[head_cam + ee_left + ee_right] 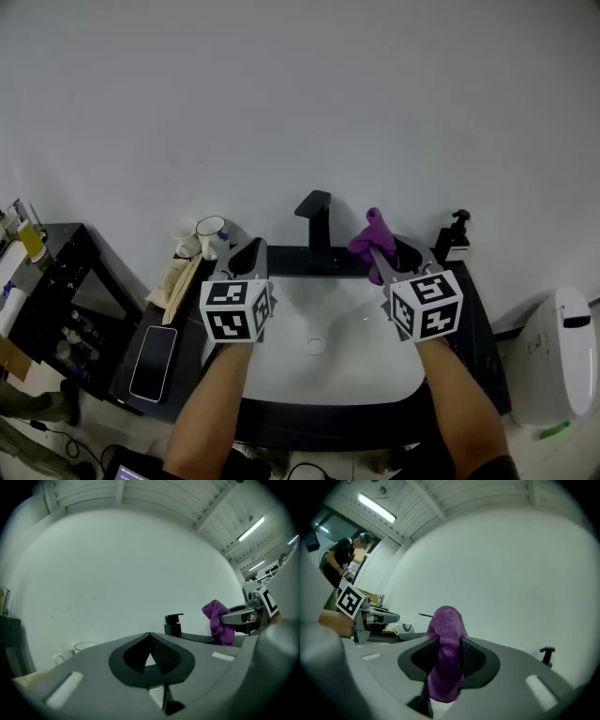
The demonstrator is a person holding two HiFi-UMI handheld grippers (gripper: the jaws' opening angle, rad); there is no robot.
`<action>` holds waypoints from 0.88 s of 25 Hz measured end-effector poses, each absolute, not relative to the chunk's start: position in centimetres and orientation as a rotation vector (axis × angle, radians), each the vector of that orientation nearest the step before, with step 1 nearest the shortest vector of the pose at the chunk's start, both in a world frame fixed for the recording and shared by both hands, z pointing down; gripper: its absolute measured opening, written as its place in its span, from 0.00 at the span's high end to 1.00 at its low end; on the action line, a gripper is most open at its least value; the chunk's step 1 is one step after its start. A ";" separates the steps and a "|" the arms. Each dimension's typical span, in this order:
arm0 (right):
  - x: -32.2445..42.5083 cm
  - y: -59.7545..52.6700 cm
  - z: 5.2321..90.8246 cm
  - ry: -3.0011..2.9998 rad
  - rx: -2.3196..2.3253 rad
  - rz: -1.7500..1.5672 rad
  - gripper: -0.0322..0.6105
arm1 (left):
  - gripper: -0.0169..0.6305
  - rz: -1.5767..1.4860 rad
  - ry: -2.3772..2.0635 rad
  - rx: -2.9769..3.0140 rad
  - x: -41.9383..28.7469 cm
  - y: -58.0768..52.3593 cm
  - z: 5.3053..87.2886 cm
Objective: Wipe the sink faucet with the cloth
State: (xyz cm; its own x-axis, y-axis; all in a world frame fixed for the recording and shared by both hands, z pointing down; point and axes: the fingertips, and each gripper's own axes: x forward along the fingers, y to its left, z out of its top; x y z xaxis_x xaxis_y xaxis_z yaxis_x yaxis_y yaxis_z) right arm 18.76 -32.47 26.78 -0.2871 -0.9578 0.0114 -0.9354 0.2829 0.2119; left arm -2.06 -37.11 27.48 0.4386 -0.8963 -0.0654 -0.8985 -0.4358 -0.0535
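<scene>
The right claw [451,640] is clenched on the cloth [446,620] — a purple, fleecy rag pinched mid-length, with one end poking up past the tips and the rest drooping behind the pads. The cloth looks soft, light and limp, so it should mould round the spout, though it may slip or bunch if taken by a thin edge. A hold on a thick fold, as here, seems best. The left claw [150,637] is closed, its tips meeting with nothing between them. Both hover above the white sink [347,361]. The cloth sits just right of the black faucet [317,225] and, as far as can be told, does not touch it. On the dark tabletop [480,314] a soap pump [457,236] stands farther right — a cup [212,230] to the left.
</scene>
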 end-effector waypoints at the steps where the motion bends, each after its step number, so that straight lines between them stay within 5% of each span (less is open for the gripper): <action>1: 18.5 -32.8 26.5 -2.402 1.771 -0.256 0.76 | 0.95 0.017 1.613 -2.586 -1.9 -37.0 28.1; 22: 9.4 -44.4 20.5 -2.101 1.273 -0.551 0.76 | 0.95 -0.070 1.550 -2.624 -1.0 -37.8 31.7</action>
